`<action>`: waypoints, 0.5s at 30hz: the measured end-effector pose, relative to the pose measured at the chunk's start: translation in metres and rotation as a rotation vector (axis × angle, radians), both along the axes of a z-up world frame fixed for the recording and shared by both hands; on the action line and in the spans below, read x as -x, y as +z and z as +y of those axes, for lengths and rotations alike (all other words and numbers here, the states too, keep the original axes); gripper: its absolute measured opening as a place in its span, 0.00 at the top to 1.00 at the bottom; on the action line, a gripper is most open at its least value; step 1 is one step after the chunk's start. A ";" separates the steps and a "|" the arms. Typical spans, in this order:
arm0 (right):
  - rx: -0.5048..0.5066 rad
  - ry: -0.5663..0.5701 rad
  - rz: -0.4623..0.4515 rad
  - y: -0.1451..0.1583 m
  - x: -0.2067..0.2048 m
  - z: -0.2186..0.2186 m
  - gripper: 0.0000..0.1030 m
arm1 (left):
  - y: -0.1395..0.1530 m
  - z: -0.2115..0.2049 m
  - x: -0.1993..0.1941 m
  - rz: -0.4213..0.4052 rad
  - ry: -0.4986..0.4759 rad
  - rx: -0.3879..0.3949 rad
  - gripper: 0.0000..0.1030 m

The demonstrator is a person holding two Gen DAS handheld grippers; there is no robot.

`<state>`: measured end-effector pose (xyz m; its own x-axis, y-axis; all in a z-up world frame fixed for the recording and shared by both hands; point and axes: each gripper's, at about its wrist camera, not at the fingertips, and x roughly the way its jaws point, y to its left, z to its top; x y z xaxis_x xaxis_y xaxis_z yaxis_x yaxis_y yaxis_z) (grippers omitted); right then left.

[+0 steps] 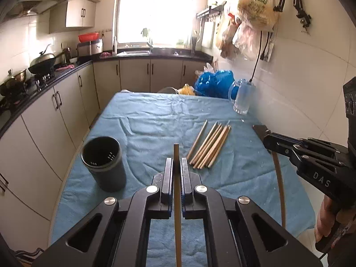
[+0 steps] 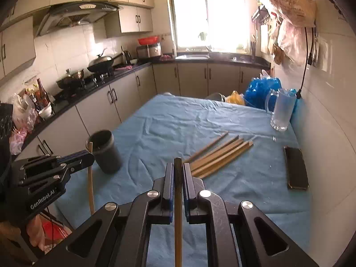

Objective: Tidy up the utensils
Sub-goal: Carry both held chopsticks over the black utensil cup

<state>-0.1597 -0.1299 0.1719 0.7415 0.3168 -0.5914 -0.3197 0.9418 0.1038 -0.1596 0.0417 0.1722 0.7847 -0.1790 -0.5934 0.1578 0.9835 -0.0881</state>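
Note:
Several wooden chopsticks (image 1: 209,145) lie side by side on the blue cloth; they also show in the right wrist view (image 2: 219,154). A dark round utensil holder (image 1: 103,163) stands upright at the table's left side, also in the right wrist view (image 2: 105,151). My left gripper (image 1: 176,162) is shut on one chopstick (image 1: 177,200), held upright above the table, right of the holder. My right gripper (image 2: 178,166) is shut on another chopstick (image 2: 178,211), near the pile's near end. Each gripper shows in the other's view, with its chopstick hanging down.
A glass mug (image 1: 242,99) stands at the far right by the wall, with blue plastic bags (image 1: 214,83) behind it. A black phone (image 2: 296,170) lies at the table's right edge. Kitchen counter (image 1: 44,84) and cabinets run along the left.

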 end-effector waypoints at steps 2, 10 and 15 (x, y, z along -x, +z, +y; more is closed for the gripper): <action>-0.015 0.001 -0.018 0.005 0.000 0.004 0.93 | 0.004 0.004 0.000 -0.012 0.005 0.001 0.95; -0.110 -0.013 -0.098 0.025 -0.010 0.019 0.93 | 0.017 0.025 -0.008 -0.031 0.013 0.023 0.95; -0.201 -0.011 -0.150 0.042 -0.024 0.033 0.93 | 0.044 0.052 -0.014 -0.065 0.008 0.104 0.95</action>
